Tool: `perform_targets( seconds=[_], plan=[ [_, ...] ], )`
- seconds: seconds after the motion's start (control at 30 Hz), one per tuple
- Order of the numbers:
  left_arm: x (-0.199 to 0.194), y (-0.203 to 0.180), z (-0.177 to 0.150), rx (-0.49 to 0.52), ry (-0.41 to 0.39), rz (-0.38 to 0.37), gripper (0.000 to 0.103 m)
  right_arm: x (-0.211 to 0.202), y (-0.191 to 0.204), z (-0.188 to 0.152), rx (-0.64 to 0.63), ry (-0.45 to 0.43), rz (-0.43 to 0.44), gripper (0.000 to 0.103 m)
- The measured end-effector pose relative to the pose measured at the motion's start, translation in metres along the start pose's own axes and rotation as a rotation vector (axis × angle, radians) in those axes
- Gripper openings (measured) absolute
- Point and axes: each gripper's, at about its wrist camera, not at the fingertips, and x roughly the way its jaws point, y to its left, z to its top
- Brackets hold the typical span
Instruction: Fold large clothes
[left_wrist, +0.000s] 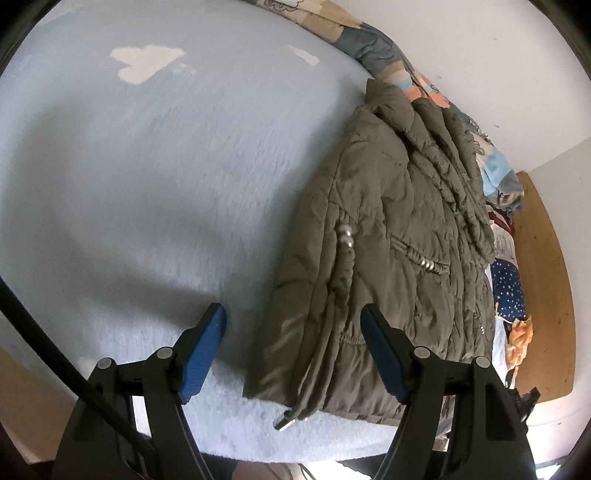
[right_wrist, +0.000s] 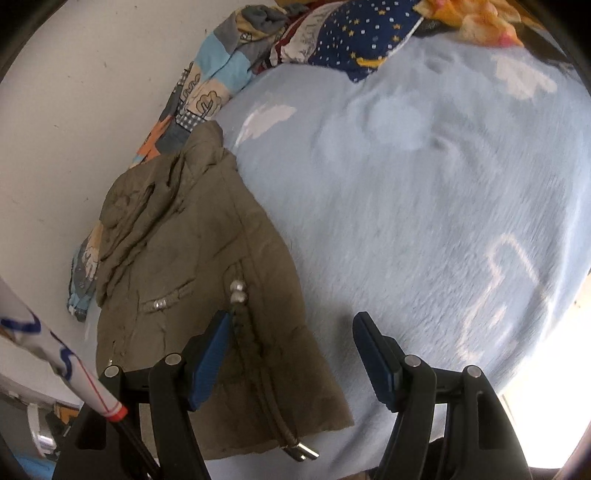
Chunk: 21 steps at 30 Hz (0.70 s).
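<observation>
Olive padded jacket (left_wrist: 388, 236) lies folded lengthwise on the blue blanket (left_wrist: 147, 184); left gripper (left_wrist: 293, 354) and right gripper (right_wrist: 290, 354) released above its hem, crosswise fold apparently remaining.

No words, labels, brands or numbers can be read in either view. The blanket (right_wrist: 424, 192) carries only pale cloud shapes, the patchwork quilt (right_wrist: 207, 92) only drawn trees, and the dark blue cloth (right_wrist: 369, 37) only stars and dots. A printed fabric (right_wrist: 306, 40) beside that cloth bears faint marks that may be writing, but they are too small and blurred to make out.
</observation>
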Motion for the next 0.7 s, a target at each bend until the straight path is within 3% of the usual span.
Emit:
perform_targets(
  seconds=[0.23, 0.33, 0.4, 0.47, 0.53, 0.7],
  plan=[
    [0.01, -0.002, -0.024, -0.037, 0.042, -0.052, 0.079, 0.017, 0.005, -0.019, 0.031, 0.099, 0.068, 0.074],
    [0.006, -0.017, -0.03, 0.037, -0.027, -0.019, 0.076, 0.021, 0.014, -0.024, 0.003, 0.107, 0.076, 0.073],
    [0.005, -0.026, -0.03, 0.085, -0.061, 0.022, 0.069, 0.022, 0.017, -0.025, -0.003, 0.1, 0.071, 0.065],
    [0.006, -0.031, -0.029, 0.114, -0.078, 0.037, 0.054, 0.021, 0.02, -0.024, -0.026, 0.092, 0.078, 0.031],
    [0.005, -0.037, -0.029, 0.146, -0.091, 0.036, 0.039, 0.016, 0.029, -0.025, -0.089, 0.065, 0.059, 0.023],
    [0.003, -0.055, -0.038, 0.28, -0.133, 0.13, 0.035, 0.009, 0.048, -0.027, -0.22, 0.0, -0.05, 0.018]
  ],
)
